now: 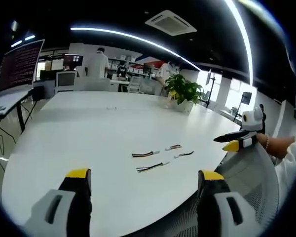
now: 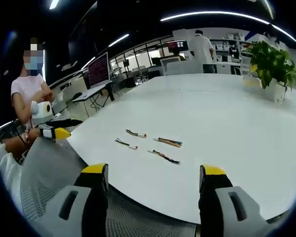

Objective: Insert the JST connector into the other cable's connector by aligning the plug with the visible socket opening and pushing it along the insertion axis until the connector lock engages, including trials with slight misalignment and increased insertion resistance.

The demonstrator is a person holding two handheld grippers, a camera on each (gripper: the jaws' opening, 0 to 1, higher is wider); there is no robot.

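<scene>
Tongs of both hands stand wide apart and empty, held back from the near edge of a large white desk [image 1: 89,128]. In the left gripper view the left tongs [image 1: 146,177] rise with yellow-tipped jaws, and the right tongs [image 1: 233,141] enter from the right, held by a hand. In the right gripper view the right tongs [image 2: 155,173] hover over a grey mesh chair back [image 2: 54,168], and the left tongs [image 2: 59,129] show at the left. Nothing is grasped, so the task looks to be at its very start: the reach toward the cables. Four short cable pieces lie loose on the desk near its near edge, close together but apart from one another: one cable [image 2: 136,133], a second cable [image 2: 125,143], a third cable [image 2: 169,142] and a fourth cable [image 2: 164,157]. Each is a thin bundle of dark and coloured wires; some end in a small pale connector, too small to tell plug from socket. The next move likely calls for each of the tongs to pick one mating cable near its connector end. Farther off stand a potted plant [image 2: 269,66], monitors and people.
</scene>
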